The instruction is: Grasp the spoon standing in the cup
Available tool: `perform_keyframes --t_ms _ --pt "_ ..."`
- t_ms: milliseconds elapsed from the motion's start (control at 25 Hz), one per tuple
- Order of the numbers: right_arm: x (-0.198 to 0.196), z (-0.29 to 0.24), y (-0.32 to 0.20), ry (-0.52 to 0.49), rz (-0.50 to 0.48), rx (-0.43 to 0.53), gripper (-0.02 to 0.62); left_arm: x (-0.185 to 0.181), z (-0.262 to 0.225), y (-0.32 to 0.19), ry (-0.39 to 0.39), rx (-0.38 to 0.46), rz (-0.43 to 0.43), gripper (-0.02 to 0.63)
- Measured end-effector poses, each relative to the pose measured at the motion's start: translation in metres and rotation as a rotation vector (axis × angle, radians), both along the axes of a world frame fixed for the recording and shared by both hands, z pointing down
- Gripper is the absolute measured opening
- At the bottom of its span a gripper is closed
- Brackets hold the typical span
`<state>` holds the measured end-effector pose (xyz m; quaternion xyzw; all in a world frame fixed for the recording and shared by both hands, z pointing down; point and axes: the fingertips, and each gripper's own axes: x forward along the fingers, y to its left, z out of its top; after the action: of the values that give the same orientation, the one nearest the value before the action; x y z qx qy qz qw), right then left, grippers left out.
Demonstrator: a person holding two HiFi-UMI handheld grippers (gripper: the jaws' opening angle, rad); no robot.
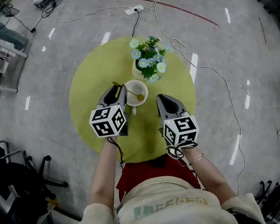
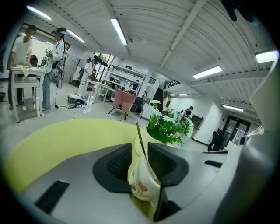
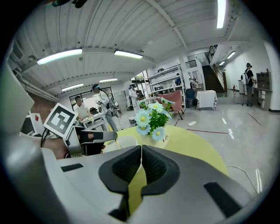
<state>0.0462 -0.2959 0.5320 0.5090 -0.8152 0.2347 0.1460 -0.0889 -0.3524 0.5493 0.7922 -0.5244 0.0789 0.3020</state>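
Yellow-green round bench (image 1: 83, 85) carries a white cup (image 1: 133, 88), its spoon (image 1: 127, 90) leaning toward 10 o'clock. The left gripper (image 2: 140, 151) has its fingers partly apart either side of the spoon handle, not closed on it. The right gripper (image 3: 141, 151), at the cup's 4 o'clock, has its fingers pressed together, empty. The flower pot (image 3: 164, 140) at 12 o'clock reads "Life".
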Motion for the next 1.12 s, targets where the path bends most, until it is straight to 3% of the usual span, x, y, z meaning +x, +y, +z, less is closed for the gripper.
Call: perform_keyframes --t_ms 480,1120 --pt "0.001 0.006 -0.004 -0.003 0.007 -0.021 0.037 0.009 -0.003 -0.007 -0.043 0.027 0.020 0.049" --pt "0.006 -0.001 0.010 -0.005 0.023 -0.001 0.037 0.012 -0.014 0.000 -0.040 0.050 0.026 0.032"
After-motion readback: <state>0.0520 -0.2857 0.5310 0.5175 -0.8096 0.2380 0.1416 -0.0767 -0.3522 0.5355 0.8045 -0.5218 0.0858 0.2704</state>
